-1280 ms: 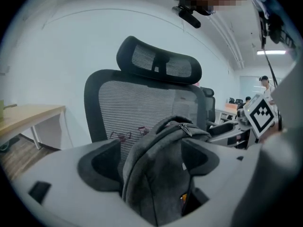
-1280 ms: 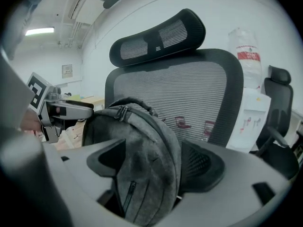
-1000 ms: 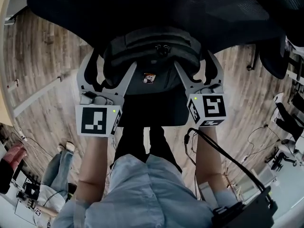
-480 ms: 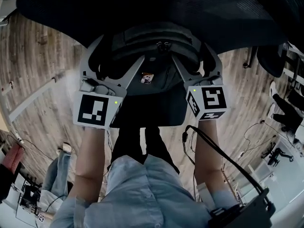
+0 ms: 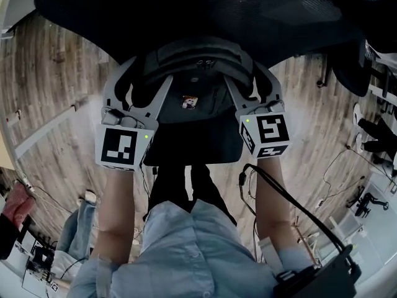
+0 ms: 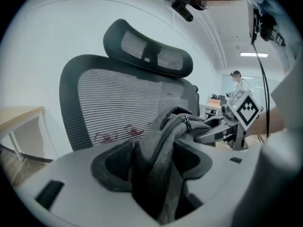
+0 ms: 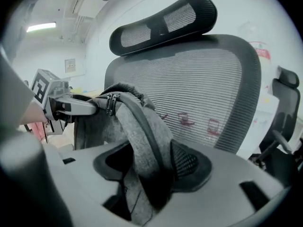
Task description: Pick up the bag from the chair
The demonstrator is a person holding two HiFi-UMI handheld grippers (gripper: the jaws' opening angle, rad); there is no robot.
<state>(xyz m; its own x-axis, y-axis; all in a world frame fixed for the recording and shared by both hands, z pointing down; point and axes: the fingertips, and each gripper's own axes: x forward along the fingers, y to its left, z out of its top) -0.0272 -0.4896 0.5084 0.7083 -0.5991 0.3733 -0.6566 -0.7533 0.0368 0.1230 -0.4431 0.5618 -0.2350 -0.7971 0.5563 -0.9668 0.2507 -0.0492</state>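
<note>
Left claw (image 6: 154, 169): its jaws have just been closing and are now clamped on a thick fold of grey fabric, with a dark pad (image 6: 111, 164) pressed against each side
Right claw (image 7: 147, 169): its jaws have just been closing too, and are clamped on a grey padded fold at the other side of the same thing
Bag (image 5: 201, 107): a grey backpack held between the two claws, one at its left flank and one at its right, its top bunched up above the jaws
Zip pulls (image 7: 111, 103): two metal tabs hanging at the bag's top seam, close to the tip of the other claw
Bag's place: at the back of the seat (image 5: 192, 143), just in front of the backrest; whether it rests on the seat or is lifted off cannot be told
Backrest (image 6: 109, 103): grey mesh, upright behind the bag, with a curved headrest (image 6: 147, 48) above it
Marker cubes: one on each claw, left cube (image 5: 121, 148) and right cube (image 5: 268, 133), both near the seat's front edge
Forearms: bare, reaching down to the claws from a light blue shirt (image 5: 186, 253)
Cable (image 5: 291, 197): black, running along the right forearm
Floor (image 5: 56, 92): wood planks around the chair
Desk (image 6: 19, 117): light wooden top at the far left of the left gripper view
</note>
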